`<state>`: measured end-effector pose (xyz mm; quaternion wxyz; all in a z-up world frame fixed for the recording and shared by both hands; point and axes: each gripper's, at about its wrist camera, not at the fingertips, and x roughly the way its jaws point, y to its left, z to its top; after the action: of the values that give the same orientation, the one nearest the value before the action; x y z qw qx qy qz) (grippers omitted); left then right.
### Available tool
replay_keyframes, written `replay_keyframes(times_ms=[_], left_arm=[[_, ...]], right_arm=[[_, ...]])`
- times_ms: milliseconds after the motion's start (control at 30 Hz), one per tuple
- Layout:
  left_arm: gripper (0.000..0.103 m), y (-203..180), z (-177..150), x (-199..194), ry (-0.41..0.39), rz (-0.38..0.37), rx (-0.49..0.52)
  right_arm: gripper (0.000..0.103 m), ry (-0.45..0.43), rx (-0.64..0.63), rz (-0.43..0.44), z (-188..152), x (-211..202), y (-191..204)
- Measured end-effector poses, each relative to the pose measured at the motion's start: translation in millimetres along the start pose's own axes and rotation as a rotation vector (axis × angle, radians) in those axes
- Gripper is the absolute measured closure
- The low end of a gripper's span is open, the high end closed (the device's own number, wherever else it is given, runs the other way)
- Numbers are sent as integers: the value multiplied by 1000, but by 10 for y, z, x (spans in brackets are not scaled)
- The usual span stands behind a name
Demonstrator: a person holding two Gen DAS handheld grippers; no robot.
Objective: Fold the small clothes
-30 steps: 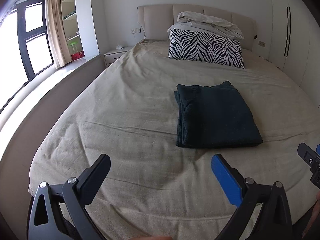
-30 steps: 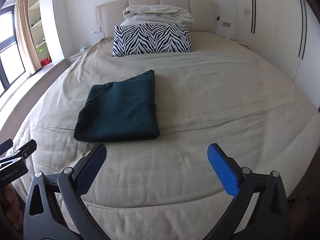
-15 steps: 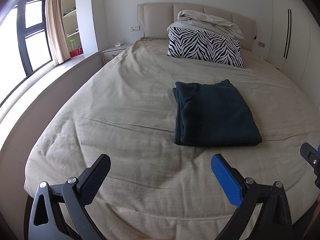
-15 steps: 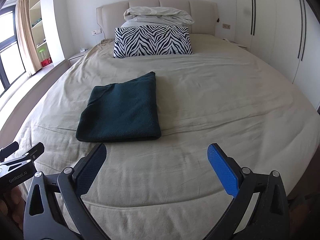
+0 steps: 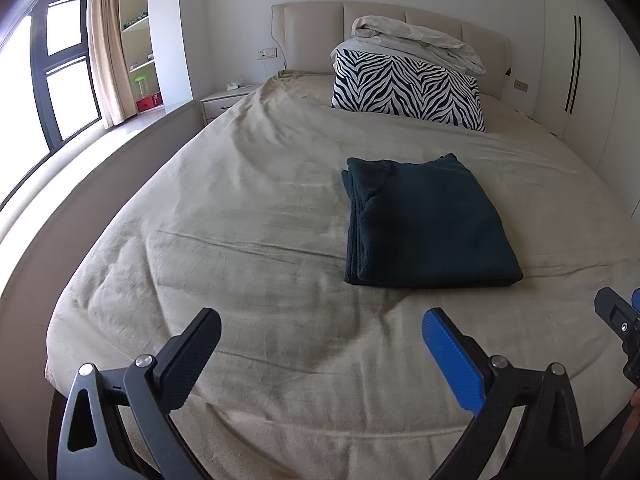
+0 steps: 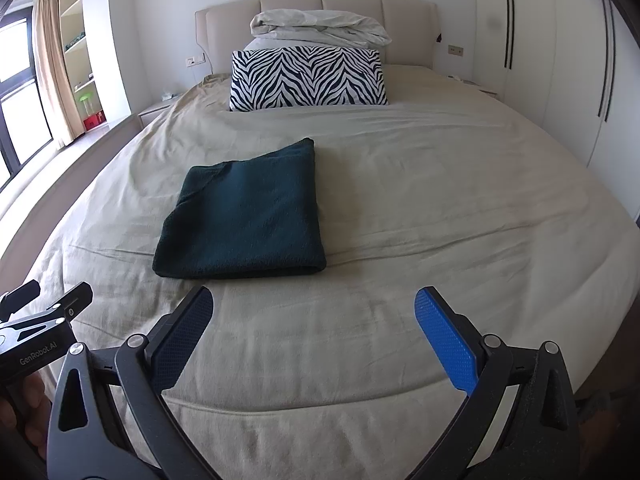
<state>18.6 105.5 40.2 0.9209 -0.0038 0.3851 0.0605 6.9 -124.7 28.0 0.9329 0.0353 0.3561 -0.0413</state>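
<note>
Both wrist views, bed [image 5: 256, 216] foot, facing headboard [image 6: 316, 8]

from my feed the folded cloth [image 5: 424, 224] lies mid-bed on the sheet [image 5: 248, 240], the pillow [image 5: 408, 86] behind it by the headboard [image 5: 312, 36], and a bundled duvet [image 5: 416, 40] sits on top of the pillow.

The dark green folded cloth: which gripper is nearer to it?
Right, slightly. The right gripper sits just before the cloth's near edge; the left gripper is short of it and off to its left.
</note>
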Motion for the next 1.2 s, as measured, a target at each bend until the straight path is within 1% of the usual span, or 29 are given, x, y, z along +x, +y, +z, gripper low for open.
replay_keyframes(times_ms=[300,1200], left_arm=[[0,-33,-10,-5,1,-16,6],[0,-30,21,-78,-10,-23,8]], right_arm=[[0,1,4,-8,-17,21,-20],[0,-6,6,-10,-25,-2,-19]])
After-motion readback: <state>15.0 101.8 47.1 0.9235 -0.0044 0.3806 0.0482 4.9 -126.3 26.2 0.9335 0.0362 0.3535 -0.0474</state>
